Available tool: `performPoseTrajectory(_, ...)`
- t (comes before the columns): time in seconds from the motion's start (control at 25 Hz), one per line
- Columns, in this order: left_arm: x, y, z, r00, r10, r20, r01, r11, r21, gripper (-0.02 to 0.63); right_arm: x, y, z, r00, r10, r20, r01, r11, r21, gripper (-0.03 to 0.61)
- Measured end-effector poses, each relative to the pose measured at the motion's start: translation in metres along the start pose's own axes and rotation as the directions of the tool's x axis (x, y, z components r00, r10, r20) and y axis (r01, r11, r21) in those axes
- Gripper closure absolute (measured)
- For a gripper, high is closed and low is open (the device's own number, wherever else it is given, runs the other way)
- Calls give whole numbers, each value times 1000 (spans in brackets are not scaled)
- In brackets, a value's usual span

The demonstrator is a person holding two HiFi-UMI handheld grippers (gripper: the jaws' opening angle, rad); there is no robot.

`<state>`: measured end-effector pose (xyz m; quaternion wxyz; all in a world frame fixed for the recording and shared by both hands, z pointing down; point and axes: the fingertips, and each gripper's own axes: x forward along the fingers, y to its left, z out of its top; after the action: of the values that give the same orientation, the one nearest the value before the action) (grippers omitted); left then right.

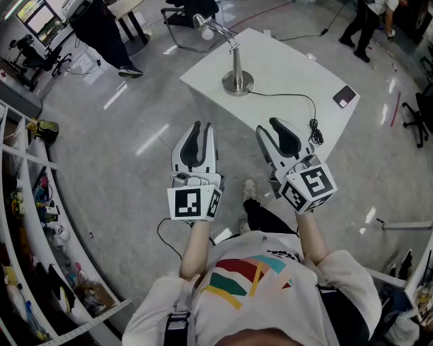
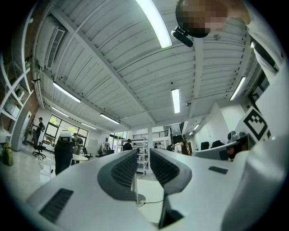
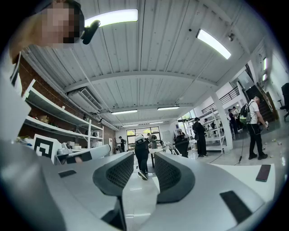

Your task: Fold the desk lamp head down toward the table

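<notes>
The silver desk lamp stands on the white table. Its round base carries an upright post, and a jointed arm reaches up-left to the lamp head above the table's far corner. My left gripper and right gripper hang side by side in the air, short of the table's near edge. Both are open by a narrow gap with nothing in it. In the left gripper view the lamp base shows between the jaws.
A black cable runs from the base to a coil near the table's right edge. A dark phone lies at the right corner. Shelving lines the left side. People stand at the back, and a chair is behind the table.
</notes>
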<state>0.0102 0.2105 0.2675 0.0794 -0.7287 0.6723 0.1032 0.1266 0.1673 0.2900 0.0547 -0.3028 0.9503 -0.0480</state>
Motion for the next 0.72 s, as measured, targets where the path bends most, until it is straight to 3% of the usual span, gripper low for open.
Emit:
performPoseTrajectory(0.12,29,16,-8,1000,-14,-1,14,1000,4,479,29,-16,-1,1000,3,11,-3,1000,-13,454)
performPoseTrajectory(0.36,109,62,-18,1000,-13,11,13,1000,15,457,117,-60,0,999,35,6,-35,999,-29,382)
performPoseTrajectory(0.72,247,112,-32,999,-26,26,25,998,51,437,235,-150,10,994,101,-37,-103,993,-52,382)
